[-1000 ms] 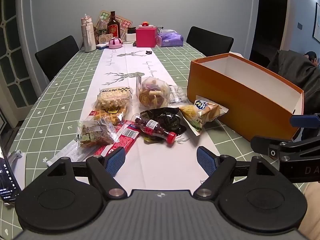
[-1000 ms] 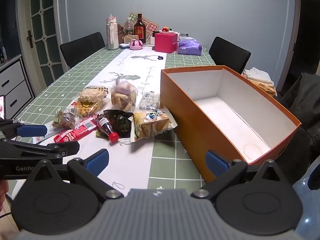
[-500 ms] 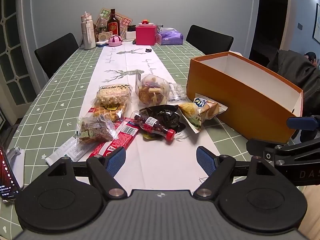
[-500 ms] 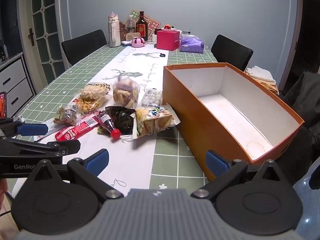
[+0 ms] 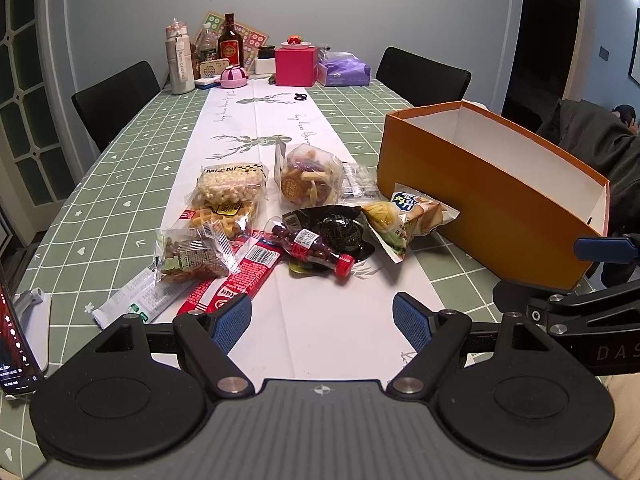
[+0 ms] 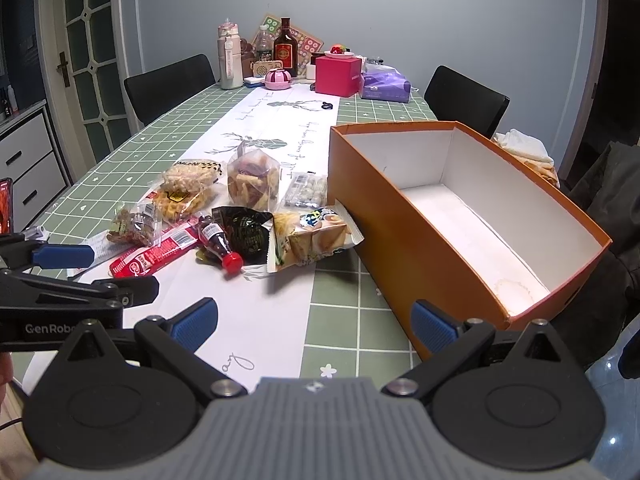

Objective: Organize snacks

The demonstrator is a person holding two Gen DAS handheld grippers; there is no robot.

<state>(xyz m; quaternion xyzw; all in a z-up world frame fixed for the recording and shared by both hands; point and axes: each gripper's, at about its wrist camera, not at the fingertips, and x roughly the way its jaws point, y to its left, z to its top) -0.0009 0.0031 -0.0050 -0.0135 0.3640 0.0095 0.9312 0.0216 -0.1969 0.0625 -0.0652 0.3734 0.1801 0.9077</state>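
Green checked table (image 5: 120,184) with its white runner (image 5: 264,120) carries your snacks (image 5: 308,216) beside the orange box (image 6: 400,220); your left claw (image 5: 322,318) and right claw (image 6: 314,322) are both spread, holding nothing.

The phone (image 5: 14,344) at nine o'clock is cut by the frame edge; the black packet (image 5: 336,226) lies partly hidden under the bottle (image 5: 310,246); label print is illegible.
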